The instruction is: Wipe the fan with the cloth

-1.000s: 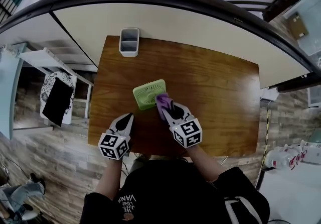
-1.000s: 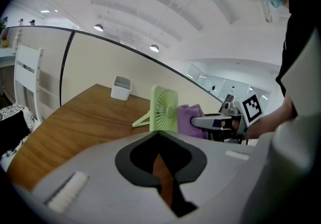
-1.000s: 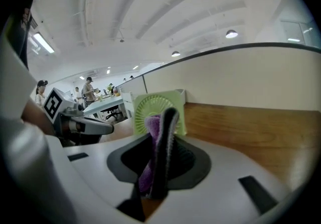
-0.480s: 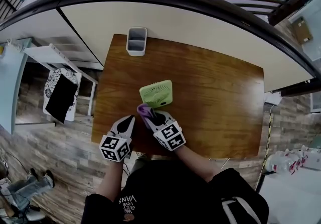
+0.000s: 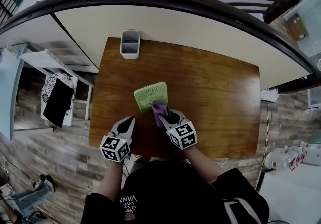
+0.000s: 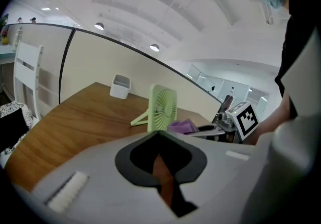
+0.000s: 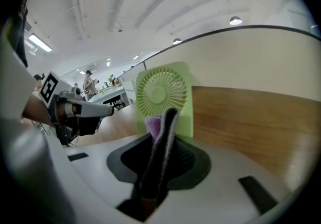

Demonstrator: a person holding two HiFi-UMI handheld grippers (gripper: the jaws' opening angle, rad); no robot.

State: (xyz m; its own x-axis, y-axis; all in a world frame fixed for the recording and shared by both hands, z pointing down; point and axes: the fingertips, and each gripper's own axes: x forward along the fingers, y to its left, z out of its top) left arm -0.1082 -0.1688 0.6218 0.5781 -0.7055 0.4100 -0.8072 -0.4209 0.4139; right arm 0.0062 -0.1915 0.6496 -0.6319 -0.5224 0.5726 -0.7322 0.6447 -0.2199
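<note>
Your right gripper [image 5: 168, 116] has its jaws clamped on the purple cloth [image 5: 160, 110]. In the right gripper view the dark pads pinch it, and a purple tuft [image 7: 153, 124] sticks out past the tips. That tuft lies at the lower front of the green fan [image 5: 150, 96], at about the fan's 5 o'clock in the head view. It looks to be touching the grille, though you cannot be sure of contact from these views.

The fan stands upright on its kickstand, a little toward 9 o'clock from the middle of the wooden table [image 5: 220, 87], with its grille [image 7: 162, 92] facing you.

Your left gripper [image 5: 129, 121] has its jaws pressed together with nothing between them. It hovers over the near table edge at the fan's 7 o'clock, apart from the fan.

A white container [image 5: 130, 43] sits at the table's 11 o'clock corner, well apart from the fan.
</note>
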